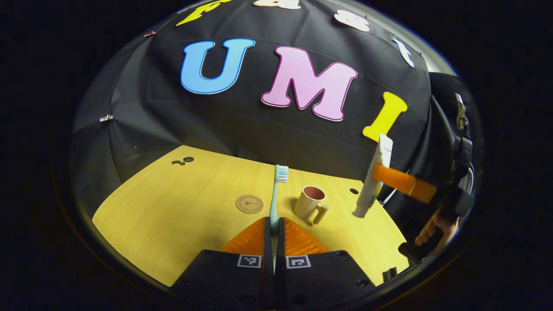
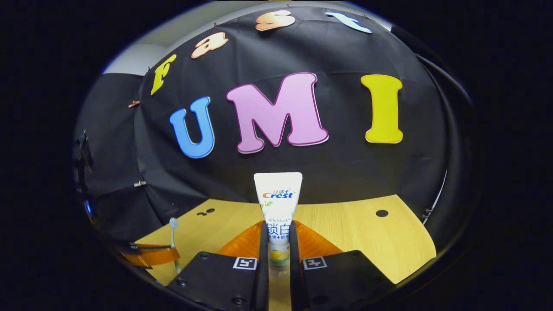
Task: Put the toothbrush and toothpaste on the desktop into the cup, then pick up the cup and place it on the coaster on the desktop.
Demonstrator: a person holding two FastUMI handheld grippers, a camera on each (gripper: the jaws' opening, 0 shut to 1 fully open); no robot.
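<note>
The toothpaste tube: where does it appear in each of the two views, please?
Left gripper view: toothpaste tube at right, upright above the table, clamped in the right gripper.
Right gripper view: bottom centre, upright between that gripper's own fingers.
Shared landmark: the toothbrush, at the right gripper view's lower left.

The worktop [image 1: 181, 216] was pale wood-grain laminate with a smooth, faintly satin face. The toothpaste tube [image 2: 278, 203] looked like glossy printed plastic, the toothbrush [image 1: 274, 196] smooth matt plastic, the cup [image 1: 307, 201] matt. The coaster [image 1: 249, 204] looked like engraved wood.
</note>
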